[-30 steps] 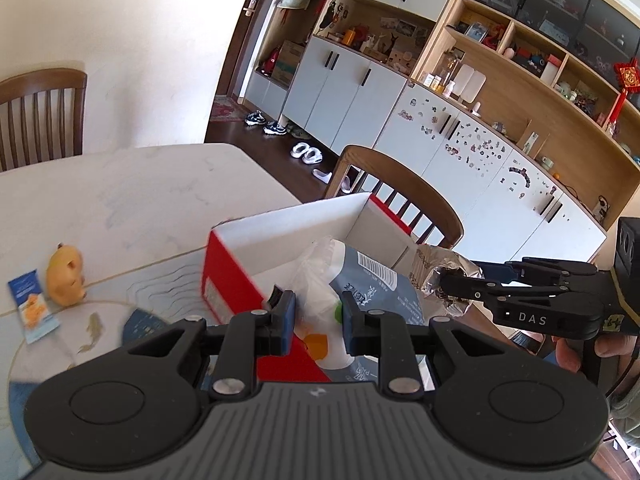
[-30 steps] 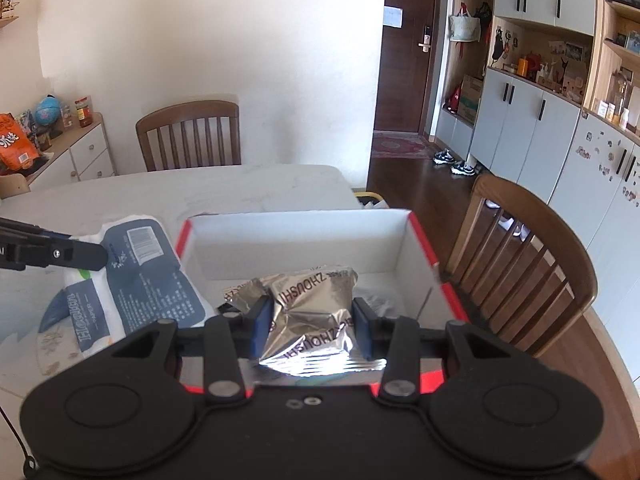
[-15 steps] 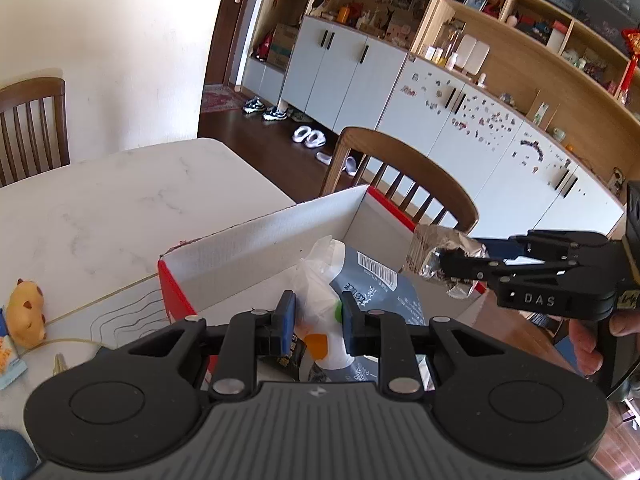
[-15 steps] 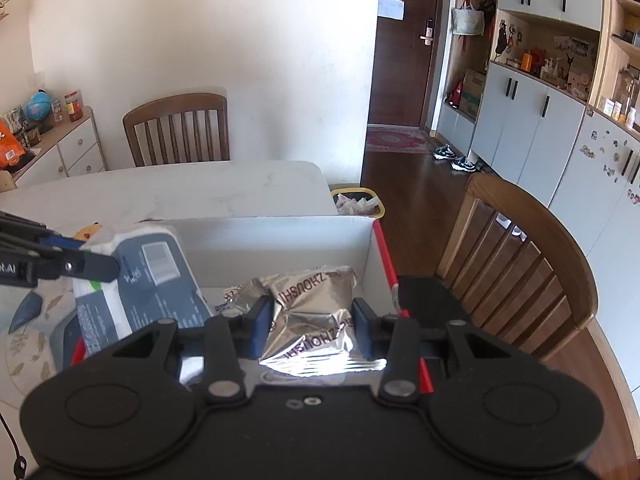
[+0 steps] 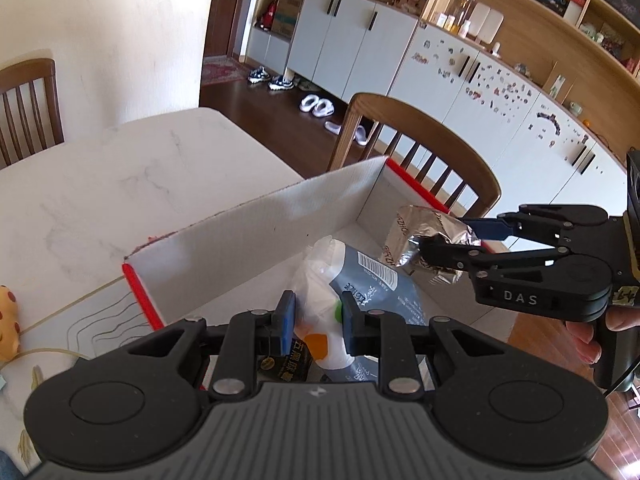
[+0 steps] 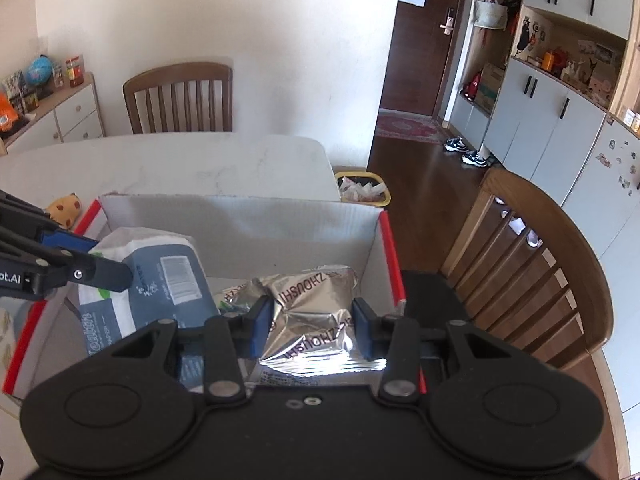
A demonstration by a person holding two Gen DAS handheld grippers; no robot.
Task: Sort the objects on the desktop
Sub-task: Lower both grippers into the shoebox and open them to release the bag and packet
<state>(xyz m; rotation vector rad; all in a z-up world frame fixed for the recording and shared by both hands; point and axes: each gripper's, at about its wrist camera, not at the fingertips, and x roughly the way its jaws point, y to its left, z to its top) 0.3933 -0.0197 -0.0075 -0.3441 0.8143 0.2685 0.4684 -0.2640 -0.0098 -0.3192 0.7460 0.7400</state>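
White letters "DAS" stand on the side of the right gripper [image 5: 438, 242]. The crinkled silver foil packet [image 6: 310, 312] reads "ZHOUSHI". The blue-and-white tissue pack [image 6: 160, 284] carries a barcode and the word "PAPER".

Left tool [image 5: 316, 316] and right tool [image 6: 311, 320] both clamped, angled downward.

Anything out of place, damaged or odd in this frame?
Only minor things. The red-edged white cardboard box has a frayed rim at its far left corner. The crumpled silver foil snack bag in the right gripper is creased. Nothing spilled; the blue-and-white tissue pack in the left gripper looks intact.
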